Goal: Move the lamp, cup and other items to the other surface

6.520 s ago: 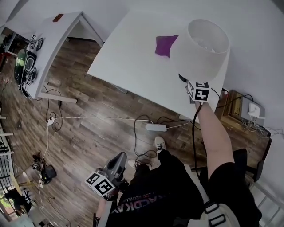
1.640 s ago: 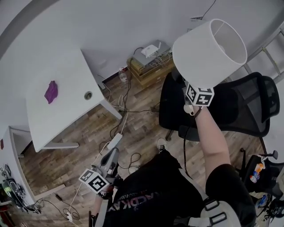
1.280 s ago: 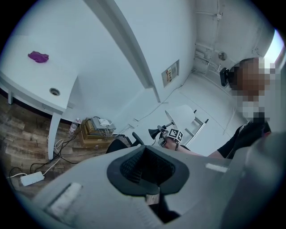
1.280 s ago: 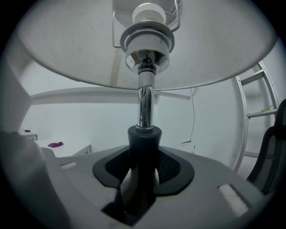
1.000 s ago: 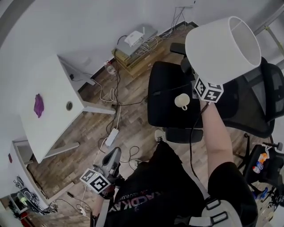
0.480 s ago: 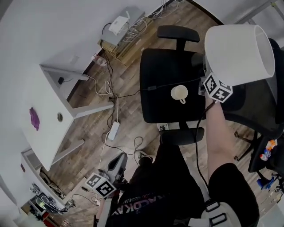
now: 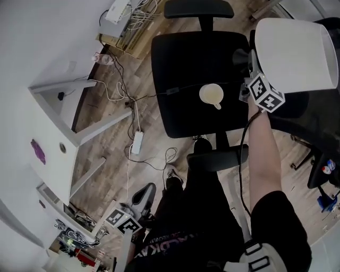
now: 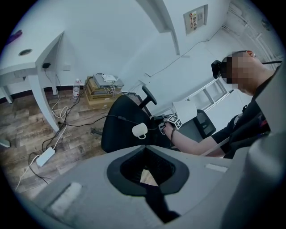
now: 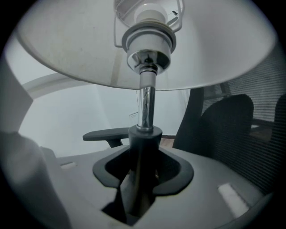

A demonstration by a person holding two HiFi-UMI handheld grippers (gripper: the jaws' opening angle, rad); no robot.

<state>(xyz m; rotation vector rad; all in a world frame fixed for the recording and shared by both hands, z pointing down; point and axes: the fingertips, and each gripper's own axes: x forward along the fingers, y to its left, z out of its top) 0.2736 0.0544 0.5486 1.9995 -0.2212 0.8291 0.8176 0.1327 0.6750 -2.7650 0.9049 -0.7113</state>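
Observation:
The lamp has a wide white shade [image 7: 295,53], a chrome stem [image 9: 145,103] and a black base. My right gripper [image 7: 249,79] is shut on its black neck [image 9: 142,147], above the right side of a black office chair seat [image 7: 186,64]. The lamp's cord [image 7: 241,159] trails along the arm. A cream cup [image 7: 211,95] stands on that seat, just left of the gripper, and also shows in the left gripper view [image 8: 140,130]. My left gripper [image 7: 143,194] hangs low by the person's leg, jaws together and holding nothing. A purple cloth [image 7: 37,151] lies on the white desk [image 7: 50,114].
A second black mesh chair [image 7: 313,122] stands right behind the lamp. On the wooden floor lie a power strip [image 7: 137,143] and loose cables. A router on stacked boxes [image 7: 119,10] and a bottle [image 7: 103,57] sit by the wall.
My right gripper has come down with the lamp towards the chair seat. The view has swung, so the chair and cup are now central. The left gripper has sunk lower.

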